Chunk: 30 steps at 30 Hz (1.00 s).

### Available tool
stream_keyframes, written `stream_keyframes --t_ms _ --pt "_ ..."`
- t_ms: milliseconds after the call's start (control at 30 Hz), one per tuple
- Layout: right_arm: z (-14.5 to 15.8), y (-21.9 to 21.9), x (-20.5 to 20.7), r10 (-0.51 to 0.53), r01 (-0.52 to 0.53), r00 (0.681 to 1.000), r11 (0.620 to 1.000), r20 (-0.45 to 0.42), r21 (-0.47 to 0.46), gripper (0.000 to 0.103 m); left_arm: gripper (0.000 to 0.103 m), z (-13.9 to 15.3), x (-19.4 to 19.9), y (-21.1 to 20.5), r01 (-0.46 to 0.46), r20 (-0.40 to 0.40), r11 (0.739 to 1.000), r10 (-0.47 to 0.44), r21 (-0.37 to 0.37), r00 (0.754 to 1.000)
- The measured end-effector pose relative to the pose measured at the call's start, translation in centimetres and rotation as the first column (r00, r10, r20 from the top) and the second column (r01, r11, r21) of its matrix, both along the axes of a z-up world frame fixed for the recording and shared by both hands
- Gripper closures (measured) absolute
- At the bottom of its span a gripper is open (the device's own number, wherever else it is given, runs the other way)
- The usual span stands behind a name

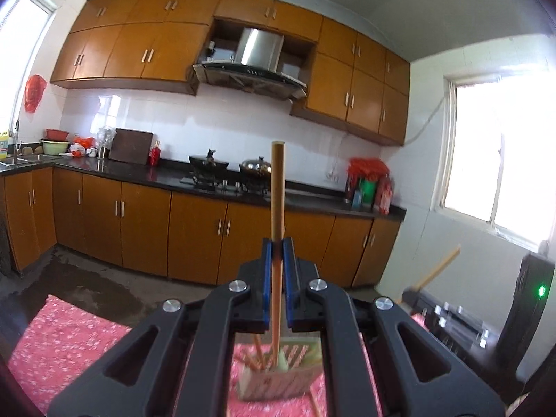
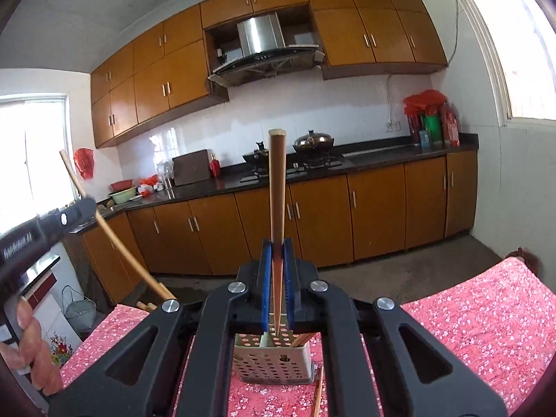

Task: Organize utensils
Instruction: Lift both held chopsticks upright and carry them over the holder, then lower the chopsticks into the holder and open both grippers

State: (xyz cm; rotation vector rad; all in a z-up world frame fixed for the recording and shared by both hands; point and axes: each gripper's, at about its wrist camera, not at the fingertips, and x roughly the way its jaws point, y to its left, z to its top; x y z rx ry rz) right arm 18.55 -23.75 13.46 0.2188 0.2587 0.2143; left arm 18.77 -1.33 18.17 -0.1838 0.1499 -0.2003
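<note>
Left wrist view: the left gripper [image 1: 277, 246] has its blue-padded fingers [image 1: 267, 260] pinching a wooden chopstick [image 1: 278, 191], which stands upright between them, its blunt top rising well above the fingertips. The lower end runs down behind the gripper body into a perforated utensil holder [image 1: 295, 378] that sits directly below on a red floral tablecloth [image 1: 69, 340]. More chopsticks [image 1: 257, 351] lean inside the holder, just left of the held one. Off to the right, the other gripper shows blurred, with a chopstick end poking up from it.

Right wrist view: the right gripper [image 2: 277, 246] is likewise clamped on its own chopstick [image 2: 277, 187] — upright, tapering downward, its tip reaching the open top of the same utensil holder [image 2: 274, 365], seen here as a grey-green box with rows of round holes. A couple of chopsticks [image 2: 304, 338] lean in the holder to the right of the held one, and a loose chopstick [image 2: 319, 392] lies on the tablecloth [image 2: 469, 312] just beside the holder's right corner. At the far left the left gripper [image 2: 74, 213] appears with its chopstick [image 2: 104, 229] slanting down toward the table edge, and the person's hand [image 2: 34, 347] shows below it.

Ahead of both grippers — a kitchen counter [image 2: 382, 154] with a lidded wok [image 2: 312, 142] on the stove.
</note>
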Motion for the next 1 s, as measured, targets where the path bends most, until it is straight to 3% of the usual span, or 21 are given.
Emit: stream_keyframes --t_ms 133,467,533,567,633,733,833,900,1000 --pt "-0.8 0.4 0.8 0.007 -0.007 1.0 1.0 -0.023 -0.005 0.096 0.095 -0.7 2.0 -1.5 -0.033 0.046 0.999 0.032 0.025 0.998" --pt "-3.3 1.5 2.4 0.031 -0.035 0.995 0.999 -0.09 -0.035 0.095 0.095 -6.6 5.6 -1.7 -0.001 -0.095 1.0 0.002 0.01 0.996" --pt "-3.3 1.4 2.4 0.036 -0.039 0.995 0.999 -0.094 -0.029 0.091 0.089 -6.9 5.5 -1.4 0.002 -0.102 1.0 -0.003 -0.004 0.995" --pt "-3.2 1.3 2.2 0.036 -0.038 0.995 0.999 -0.093 -0.029 0.085 0.081 -6.9 5.4 -1.2 0.0 -0.105 1.0 0.0 -0.006 0.994" --pt "-2.7 1.2 1.7 0.022 -0.024 0.997 0.999 -0.077 -0.034 0.075 0.075 -6.7 4.9 -0.5 -0.006 -0.102 1.0 0.005 -0.014 0.995" --pt "-1.7 0.7 0.7 -0.003 0.001 0.999 0.999 -0.046 -0.044 0.075 0.073 -6.1 3.5 0.8 -0.025 -0.097 0.999 0.023 -0.023 0.995" --pt "-1.4 -0.8 -0.3 -0.042 0.04 0.998 0.998 -0.044 -0.044 0.072 0.064 -5.7 1.4 2.8 -0.055 -0.102 0.998 0.051 -0.036 0.993" --pt "-2.0 -2.0 -0.8 -0.076 0.073 0.995 0.996 -0.07 -0.051 0.07 0.061 -5.9 0.0 4.2 -0.073 -0.11 0.997 0.069 -0.035 0.992" --pt "-5.3 -4.0 -1.0 -0.133 0.117 0.975 0.988 -0.18 -0.096 0.069 0.057 -7.5 -2.2 6.7 -0.129 -0.138 0.992 0.128 0.005 0.982"
